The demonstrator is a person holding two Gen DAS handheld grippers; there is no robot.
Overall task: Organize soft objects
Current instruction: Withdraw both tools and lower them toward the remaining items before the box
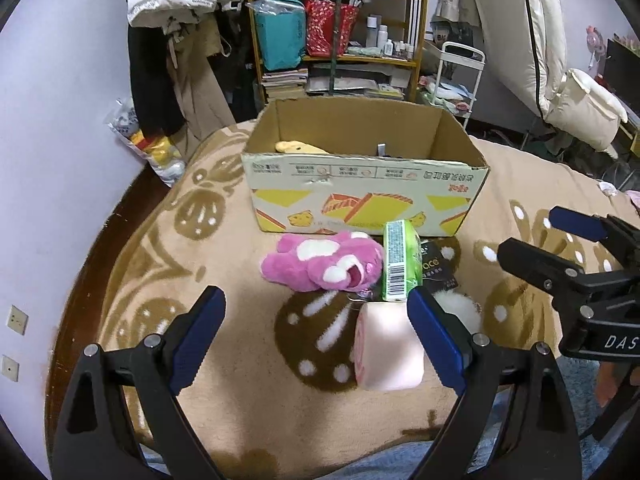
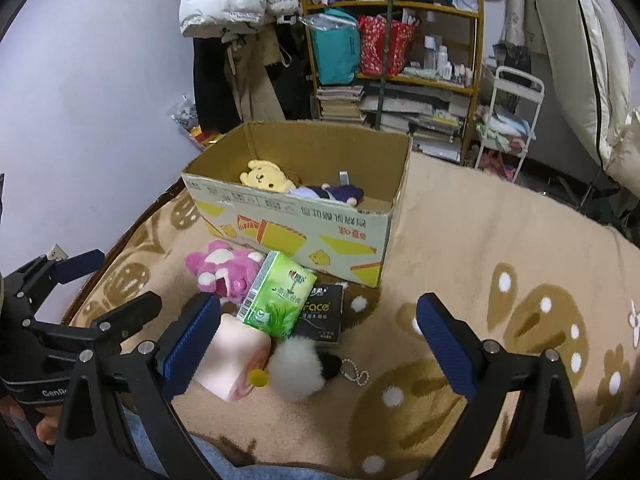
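- From my right wrist camera I can see into the cardboard box (image 2: 288,216): two toys lie there, a yellow bear (image 2: 264,178) and a doll in dark blue (image 2: 332,193). The left wrist camera shows only the bear's top over the rim.
- In front of the box, on the patterned blanket (image 2: 500,248), I count five loose things: one pink plush toy (image 1: 324,266), one green tissue pack (image 1: 400,264), one black tissue pack (image 2: 324,314), one pink roll cushion (image 1: 386,346) and one white fluffy keychain (image 2: 296,370).
- The green pack leans on edge, its long axis running toward the box.
- The roll cushion lies on its side, its swirled end facing left in the left view.
- My left hand-held gripper (image 1: 316,330) gapes wide with nothing gripped; the roll sits just inside its right pad.
- My right hand-held gripper (image 2: 318,334) also stands wide apart, holding nothing.
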